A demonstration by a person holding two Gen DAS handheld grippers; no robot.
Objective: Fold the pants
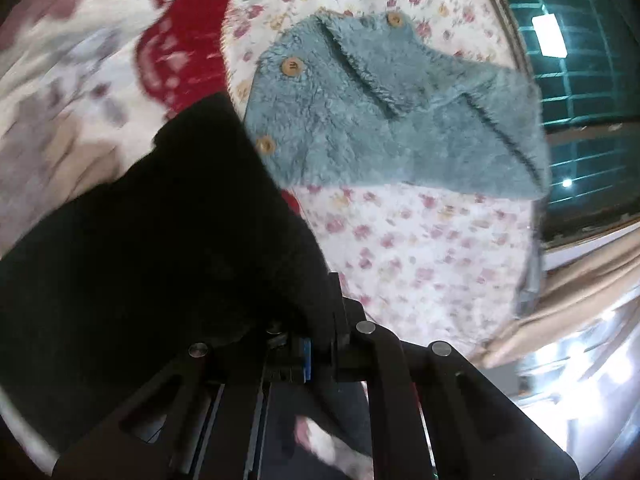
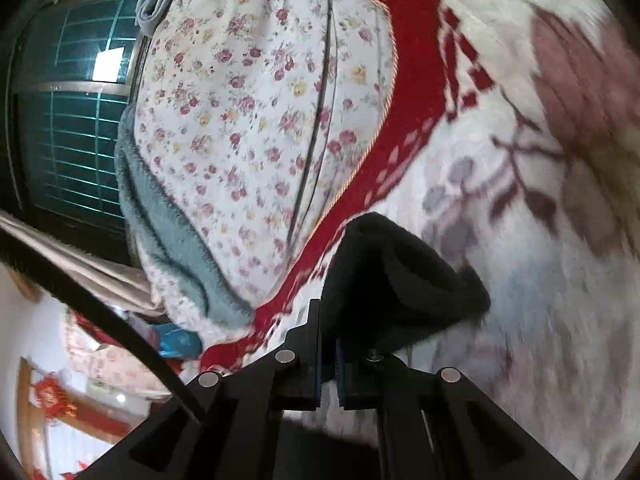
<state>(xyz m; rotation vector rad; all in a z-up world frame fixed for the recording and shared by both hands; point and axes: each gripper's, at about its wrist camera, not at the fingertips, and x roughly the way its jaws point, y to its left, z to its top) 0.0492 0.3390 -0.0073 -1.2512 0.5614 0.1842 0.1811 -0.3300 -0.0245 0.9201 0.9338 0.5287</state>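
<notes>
Left wrist view: the left gripper (image 1: 308, 354) is clamping its fingers tight on a fold of the black pants (image 1: 160, 248), and the dark cloth is bunching up over the fingers and filling the lower left of the picture. Beyond the pants a fuzzy blue-grey garment (image 1: 384, 112) is lying flat on a floral sheet (image 1: 420, 248) (three round wooden buttons are showing on it, one just beside the edge of the black cloth). To the left a plush blanket (image 1: 80, 72) in cream and red is spreading under the sheet's edge, blurred. A teal tiled wall (image 1: 580, 80) is showing at the far right.

Right wrist view: the right gripper (image 2: 329, 364) is pinching another part of the black pants (image 2: 400, 276), its fingers drawn together with only cloth between them, and the fabric is rising in a rounded fold just ahead of the fingertips. The pants are sitting over the plush blanket (image 2: 540, 240), near its red border. The floral sheet (image 2: 240, 120) is lying beyond, with the fuzzy blue-grey garment (image 2: 168, 232) hanging at its left edge.
</notes>
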